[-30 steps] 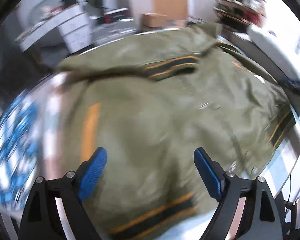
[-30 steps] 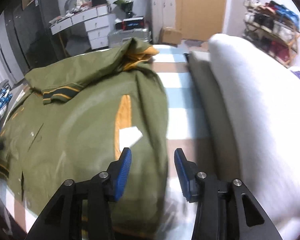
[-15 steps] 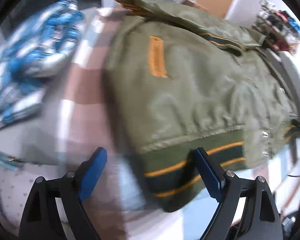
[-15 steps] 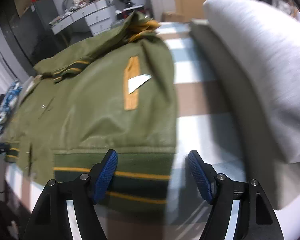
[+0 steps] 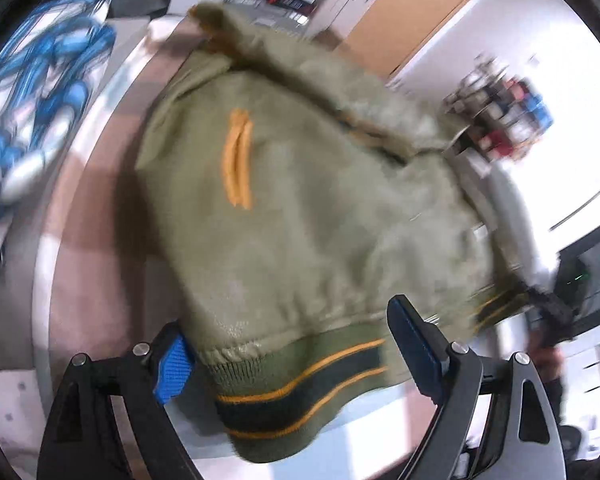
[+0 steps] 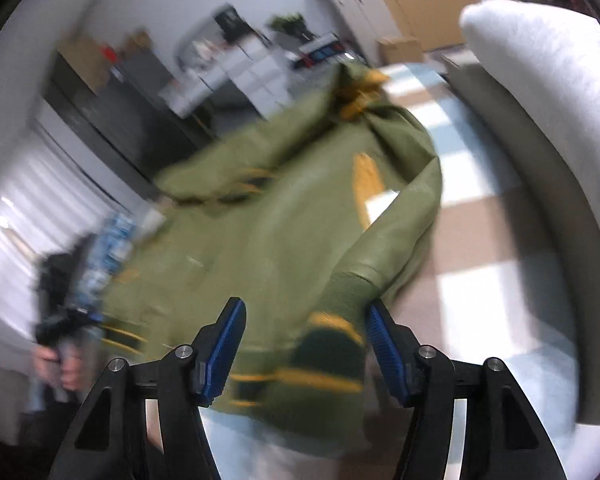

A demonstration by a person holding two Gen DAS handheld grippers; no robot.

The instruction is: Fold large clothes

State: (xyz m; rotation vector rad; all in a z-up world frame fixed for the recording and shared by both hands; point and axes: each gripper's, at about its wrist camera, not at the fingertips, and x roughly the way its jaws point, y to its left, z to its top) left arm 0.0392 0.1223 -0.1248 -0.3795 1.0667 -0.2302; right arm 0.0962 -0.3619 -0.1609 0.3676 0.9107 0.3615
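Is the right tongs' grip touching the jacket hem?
Cannot tell. In the right wrist view the jacket's hem sits between the right tongs, but blur hides contact.

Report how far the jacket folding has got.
Done: the green jacket lies spread on the checked surface, a sleeve across its chest. In hand: both grippers, left gripper and right gripper, straddle the striped hem. Left: the body fold.

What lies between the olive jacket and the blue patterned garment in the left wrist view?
Only bare checked cover shows between the olive jacket and the blue patterned garment; the left wrist view shows this.
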